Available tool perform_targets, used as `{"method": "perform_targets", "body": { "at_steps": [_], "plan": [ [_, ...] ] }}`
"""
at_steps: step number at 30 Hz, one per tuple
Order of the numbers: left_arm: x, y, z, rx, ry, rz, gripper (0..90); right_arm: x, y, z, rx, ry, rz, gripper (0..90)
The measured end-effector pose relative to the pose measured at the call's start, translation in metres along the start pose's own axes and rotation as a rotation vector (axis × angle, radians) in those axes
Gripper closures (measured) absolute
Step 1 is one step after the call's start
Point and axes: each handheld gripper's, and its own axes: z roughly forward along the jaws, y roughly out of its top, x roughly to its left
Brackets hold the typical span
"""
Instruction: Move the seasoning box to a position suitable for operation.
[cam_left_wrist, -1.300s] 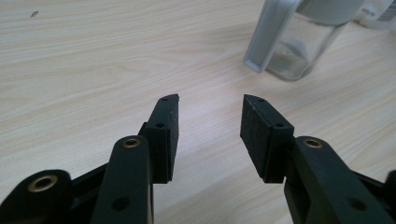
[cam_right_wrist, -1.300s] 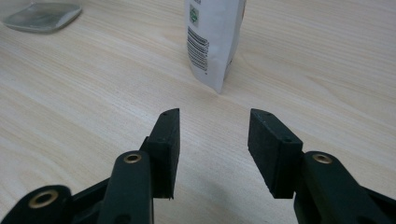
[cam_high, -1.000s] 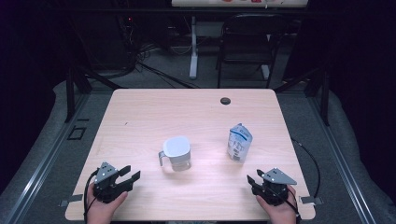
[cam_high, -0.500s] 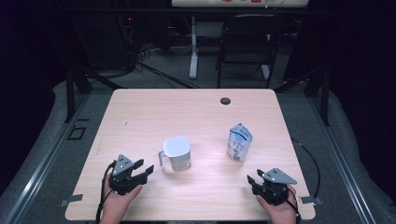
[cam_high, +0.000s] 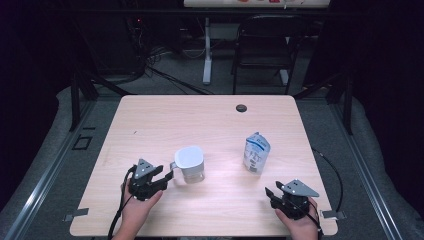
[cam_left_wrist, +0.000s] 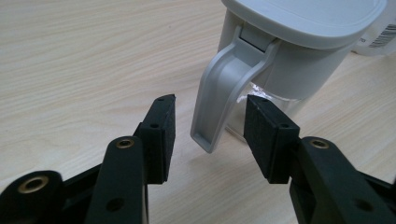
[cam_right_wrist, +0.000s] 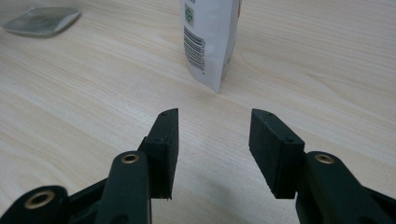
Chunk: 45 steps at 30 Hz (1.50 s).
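Note:
A white lidded jug (cam_high: 189, 163) with a clear body stands left of the table's middle. Its grey handle (cam_left_wrist: 224, 91) points toward my left gripper (cam_high: 159, 179), which is open. In the left gripper view the handle's lower end sits between the two jaws of the left gripper (cam_left_wrist: 209, 128) without touching either. A white and blue pouch (cam_high: 256, 152) stands upright to the right. My right gripper (cam_high: 272, 195) rests open near the front right edge, with the pouch (cam_right_wrist: 210, 39) a short way beyond its jaws and bare wood between them.
The pale wooden table (cam_high: 210, 117) has a small dark grommet (cam_high: 241, 107) near its far edge. A black chair (cam_high: 265, 50) and cables stand on the floor behind. The jug's clear base (cam_right_wrist: 39, 21) shows at the far left of the right gripper view.
My left gripper has moved rightward and forward from the front left corner up to the jug's handle. The right gripper, jug and pouch have stayed put.

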Motion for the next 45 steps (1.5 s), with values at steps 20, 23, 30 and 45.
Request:
{"method": "perform_targets", "body": {
  "at_steps": [20, 23, 30, 45],
  "plan": [
    [-0.009, 0.005, 0.022, 0.025, 0.055, 0.005, 66.6, -0.004, -0.001, 0.001, -0.007, 0.001, 0.012, 52.8],
    [-0.009, 0.005, 0.023, 0.022, 0.060, 0.013, 68.7, -0.003, 0.000, 0.001, -0.010, 0.004, 0.012, 52.8],
    [-0.010, 0.005, 0.023, 0.029, 0.077, 0.047, 70.9, -0.004, -0.001, 0.001, -0.007, 0.005, 0.012, 52.8],
    [-0.010, 0.005, 0.019, 0.038, 0.060, 0.080, 71.1, -0.004, -0.001, 0.003, -0.006, 0.009, 0.014, 52.8]
  ]
}}
